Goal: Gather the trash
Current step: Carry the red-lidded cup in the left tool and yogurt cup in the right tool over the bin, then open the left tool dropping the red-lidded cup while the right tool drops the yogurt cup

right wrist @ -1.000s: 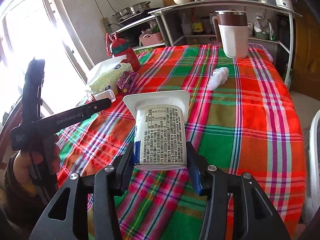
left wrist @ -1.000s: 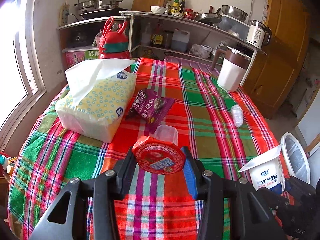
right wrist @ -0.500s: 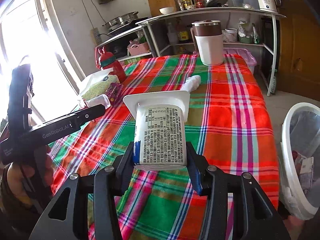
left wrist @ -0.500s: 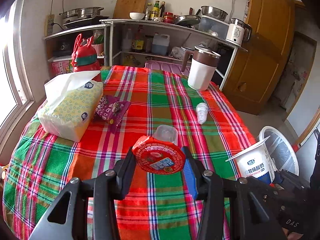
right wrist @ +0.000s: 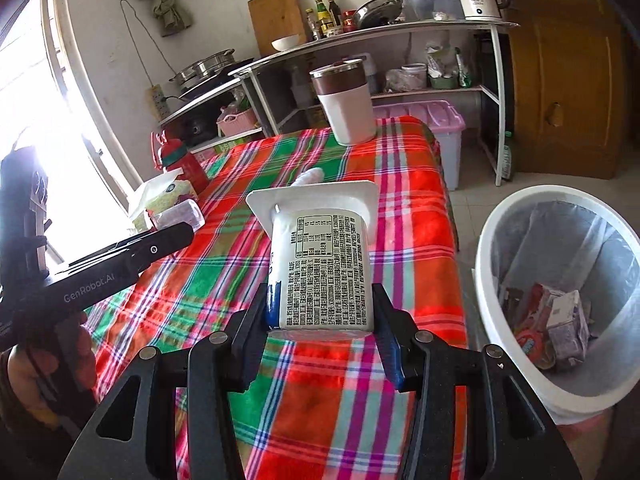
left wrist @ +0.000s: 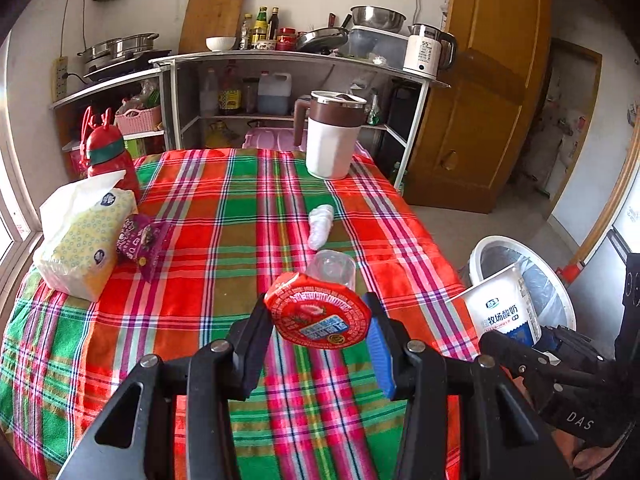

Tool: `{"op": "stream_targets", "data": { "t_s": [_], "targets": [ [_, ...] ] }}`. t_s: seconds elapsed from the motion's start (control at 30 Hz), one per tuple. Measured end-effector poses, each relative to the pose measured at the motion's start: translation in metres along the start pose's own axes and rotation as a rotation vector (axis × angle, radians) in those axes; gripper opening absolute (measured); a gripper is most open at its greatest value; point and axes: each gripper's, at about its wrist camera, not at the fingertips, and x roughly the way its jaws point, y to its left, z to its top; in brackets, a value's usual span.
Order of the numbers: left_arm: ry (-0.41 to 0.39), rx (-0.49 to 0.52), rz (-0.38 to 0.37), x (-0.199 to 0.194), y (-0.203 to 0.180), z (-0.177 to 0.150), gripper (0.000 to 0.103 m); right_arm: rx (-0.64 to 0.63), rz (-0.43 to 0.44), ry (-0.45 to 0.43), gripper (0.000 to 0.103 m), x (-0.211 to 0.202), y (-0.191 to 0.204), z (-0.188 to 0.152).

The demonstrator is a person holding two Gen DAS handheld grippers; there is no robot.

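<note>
My left gripper [left wrist: 318,330] is shut on a clear jelly cup [left wrist: 332,270] with a red foil lid [left wrist: 318,312], held above the plaid tablecloth [left wrist: 224,240]. My right gripper [right wrist: 320,320] is shut on a white yogurt cup [right wrist: 322,268], also seen at the lower right of the left wrist view as the yogurt cup [left wrist: 504,308]. A white trash bin [right wrist: 560,288] lined with a clear bag stands on the floor right of the table, with some wrappers inside. A crumpled clear plastic piece [left wrist: 320,226] and a purple snack wrapper [left wrist: 142,240] lie on the cloth.
A tissue pack [left wrist: 84,236] and a red bottle [left wrist: 106,156] stand at the table's left. A white and brown jug [left wrist: 332,136] sits at the far edge. Kitchen shelves [left wrist: 280,80] stand behind, a wooden door [left wrist: 492,92] at the right.
Both grippers, each keeping its cup, have moved to the right along the table toward the bin. The bin now fills more of the right wrist view.
</note>
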Motion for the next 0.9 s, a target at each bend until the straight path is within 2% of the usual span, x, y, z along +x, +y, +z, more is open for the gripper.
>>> {"op": "stream_targets", "data": {
  "t_s": [0.43, 0.9],
  "targets": [
    [0.005, 0.103, -0.087, 0.009, -0.072, 0.007, 0.047, 0.079, -0.093, -0.067, 0.049, -0.039, -0.054, -0.001],
    [0.048, 0.214, -0.185, 0.027, -0.153, 0.003, 0.047, 0.174, -0.236, -0.064, 0.049, -0.065, -0.12, -0.009]
  ]
}}
